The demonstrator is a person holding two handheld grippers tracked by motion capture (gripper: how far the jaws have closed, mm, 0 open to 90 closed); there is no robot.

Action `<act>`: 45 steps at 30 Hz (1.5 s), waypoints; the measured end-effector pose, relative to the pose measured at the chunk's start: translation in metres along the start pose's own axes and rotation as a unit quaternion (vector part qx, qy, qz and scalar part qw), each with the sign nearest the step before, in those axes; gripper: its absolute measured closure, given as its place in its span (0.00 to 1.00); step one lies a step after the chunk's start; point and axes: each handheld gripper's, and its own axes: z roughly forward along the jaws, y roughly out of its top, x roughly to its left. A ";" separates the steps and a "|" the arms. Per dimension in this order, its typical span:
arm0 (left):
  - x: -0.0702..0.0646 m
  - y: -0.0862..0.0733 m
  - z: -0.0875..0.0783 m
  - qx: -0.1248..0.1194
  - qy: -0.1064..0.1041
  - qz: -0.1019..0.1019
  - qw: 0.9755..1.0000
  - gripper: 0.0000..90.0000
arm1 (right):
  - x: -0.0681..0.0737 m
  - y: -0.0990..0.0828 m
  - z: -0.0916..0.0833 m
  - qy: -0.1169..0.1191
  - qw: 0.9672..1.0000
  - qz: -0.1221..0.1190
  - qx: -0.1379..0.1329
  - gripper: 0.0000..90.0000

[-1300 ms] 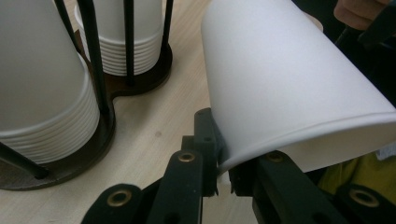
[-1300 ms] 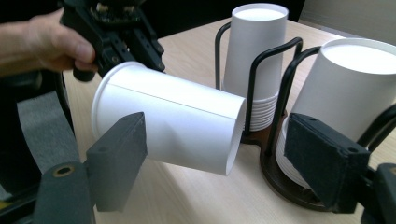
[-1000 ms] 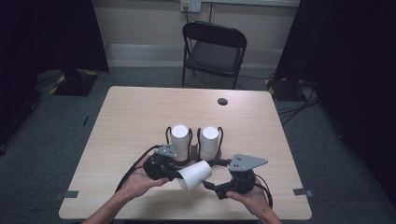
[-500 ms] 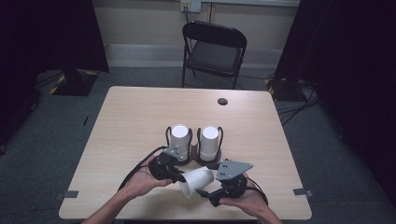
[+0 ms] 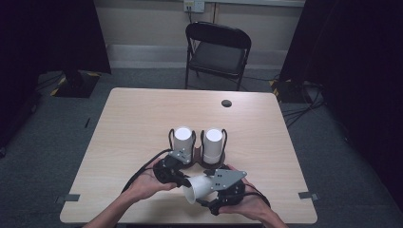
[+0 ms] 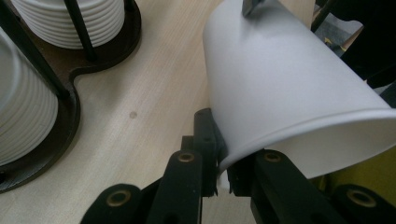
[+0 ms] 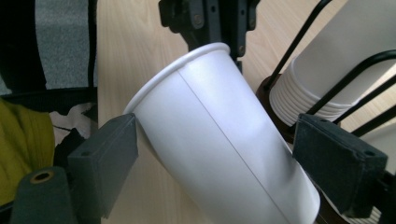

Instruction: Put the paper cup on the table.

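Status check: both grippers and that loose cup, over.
Left gripper shut on paper cup rim. Right gripper open, jaws just opening, straddling the cup. Cup stacks in holder close behind; nothing blocking.

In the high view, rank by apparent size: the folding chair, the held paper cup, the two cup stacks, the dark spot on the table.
1. Folding chair, though farthest from the camera.
2. Held paper cup and the two cup stacks: look alike, and the cup is nearer, so unranked.
3. Dark spot, smallest.
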 end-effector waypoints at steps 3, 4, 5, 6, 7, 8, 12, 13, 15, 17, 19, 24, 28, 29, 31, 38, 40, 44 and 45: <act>0.001 0.000 -0.001 -0.006 -0.006 -0.004 1.000 0.94 | 0.001 -0.001 0.001 -0.001 1.000 -0.005 0.002 0.15; 0.001 0.000 -0.001 -0.008 -0.005 -0.007 1.000 0.95 | 0.001 -0.001 0.002 -0.002 1.000 -0.006 0.003 0.15; 0.001 0.000 -0.002 -0.009 -0.002 -0.013 1.000 0.95 | 0.001 -0.001 0.002 -0.001 1.000 -0.008 0.003 0.15; 0.002 0.000 -0.002 -0.017 -0.008 -0.019 1.000 0.95 | 0.001 -0.001 0.003 0.000 1.000 -0.010 0.003 0.15; 0.003 0.000 -0.002 -0.024 -0.020 -0.028 0.999 0.95 | 0.001 -0.001 0.004 0.001 1.000 -0.010 0.006 0.15; 0.005 0.000 -0.003 -0.029 -0.029 -0.033 0.999 0.95 | 0.002 -0.001 0.005 -0.001 1.000 -0.012 0.008 0.15; 0.010 -0.001 -0.002 -0.043 -0.048 -0.054 0.996 0.96 | 0.001 0.001 0.009 0.001 1.000 -0.007 0.007 0.15; 0.009 -0.001 -0.003 -0.046 -0.047 -0.059 0.996 0.96 | 0.002 0.002 0.010 0.000 1.000 -0.008 0.005 0.16; 0.009 -0.001 -0.004 -0.053 -0.051 -0.068 0.995 0.96 | 0.002 0.003 0.012 -0.004 1.000 -0.008 0.003 0.17; 0.009 -0.001 -0.004 -0.052 -0.051 -0.068 0.995 0.96 | 0.002 0.005 0.015 -0.006 1.000 -0.011 0.004 0.17; 0.009 -0.001 -0.003 -0.053 -0.051 -0.072 0.995 0.96 | 0.003 0.006 0.018 -0.004 1.000 -0.012 0.001 0.17; 0.008 0.001 -0.001 -0.054 -0.049 -0.080 0.994 0.97 | 0.005 0.010 0.024 -0.007 1.000 -0.018 -0.007 0.21; 0.004 0.001 0.000 -0.050 -0.034 -0.074 0.995 0.97 | 0.008 0.014 0.027 -0.011 0.999 -0.032 -0.001 0.20; 0.004 0.000 0.000 -0.050 -0.028 -0.080 0.995 0.97 | 0.008 0.014 0.026 -0.010 0.999 -0.030 -0.003 0.21; 0.005 -0.001 0.001 -0.054 -0.036 -0.081 0.995 0.96 | 0.009 0.015 0.026 -0.011 0.999 -0.030 -0.003 0.21; 0.004 0.000 -0.001 -0.063 -0.035 -0.084 0.994 0.96 | 0.008 0.014 0.024 -0.010 1.000 -0.023 -0.010 0.23; 0.004 0.000 -0.001 -0.064 -0.032 -0.085 0.994 0.96 | 0.007 0.014 0.023 -0.012 1.000 -0.024 -0.012 0.23; 0.005 -0.001 -0.001 -0.069 -0.031 -0.088 0.993 0.95 | 0.006 0.013 0.023 -0.017 1.000 -0.020 -0.014 0.24; 0.006 -0.002 -0.002 -0.071 -0.034 -0.089 0.993 0.95 | 0.006 0.013 0.023 -0.018 1.000 -0.018 -0.015 0.24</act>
